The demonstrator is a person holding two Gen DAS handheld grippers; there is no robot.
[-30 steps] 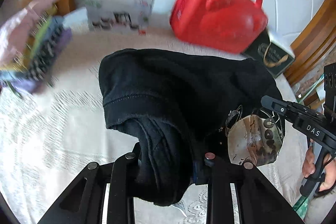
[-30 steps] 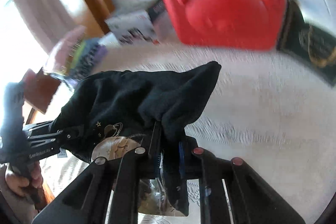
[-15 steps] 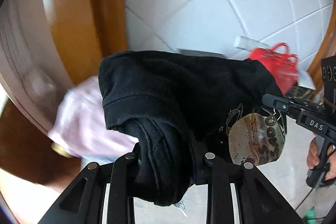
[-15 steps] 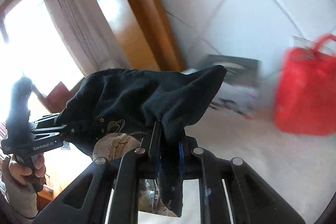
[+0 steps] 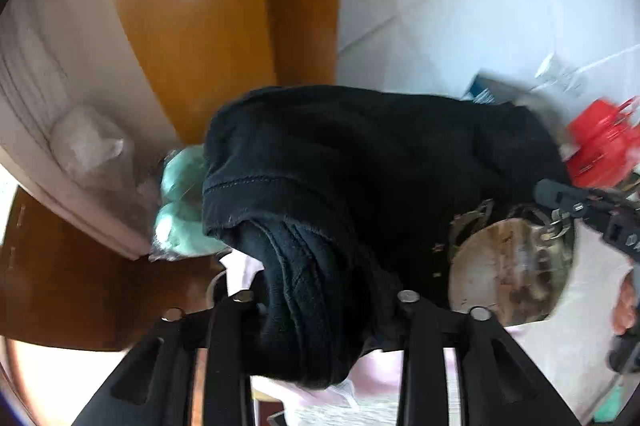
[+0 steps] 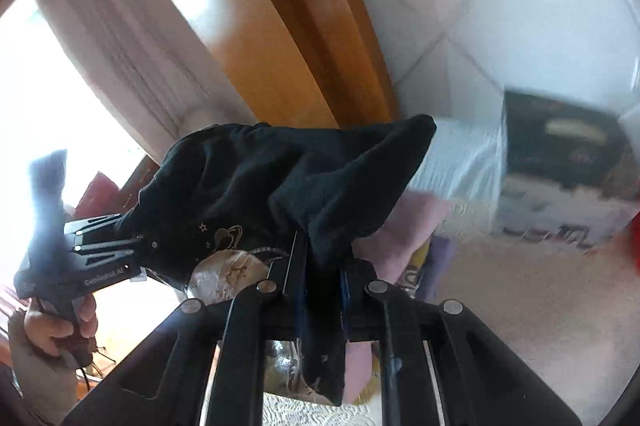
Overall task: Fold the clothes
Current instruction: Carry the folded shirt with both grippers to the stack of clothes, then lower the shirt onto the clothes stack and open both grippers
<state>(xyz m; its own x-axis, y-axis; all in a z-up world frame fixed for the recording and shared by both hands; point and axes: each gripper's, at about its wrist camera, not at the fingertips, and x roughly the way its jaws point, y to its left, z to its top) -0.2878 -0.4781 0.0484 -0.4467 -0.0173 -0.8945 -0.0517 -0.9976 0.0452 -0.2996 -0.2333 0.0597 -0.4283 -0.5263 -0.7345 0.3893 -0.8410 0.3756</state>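
Between the two claws hangs a black garment [image 5: 360,162], lifted clear of the desk and bunched into thick folds. Its front carries a round silvery print [image 5: 508,270] with small stars beside it, seen also from the right wrist view [image 6: 224,266]. The left claw [image 5: 324,300] is clamped on a rolled wad of the black cloth, which bulges out below its fingers. The right claw [image 6: 320,286] pinches another edge of the same garment, a strip of fabric trailing down between its fingers and a pointed corner sticking up to the right.

Each claw appears in the other's view: the right one at the right edge of the left wrist view [image 5: 560,198], biting the cloth near the print, with a hand [image 5: 624,310] below it; the left one at the left of the right wrist view [image 6: 132,246], gripped by a hand [image 6: 52,326].

Beyond the garment lie a pale pink cloth [image 6: 404,226] and a mint-green bundle [image 5: 180,202]. A red bag [image 5: 600,150], blurred, sits at the right, a printed box [image 6: 560,178] nearby. White tiled wall [image 5: 480,6] and a wooden frame [image 5: 224,6] fill the background, and the lace-covered desk [image 6: 520,306] shows low on the right.
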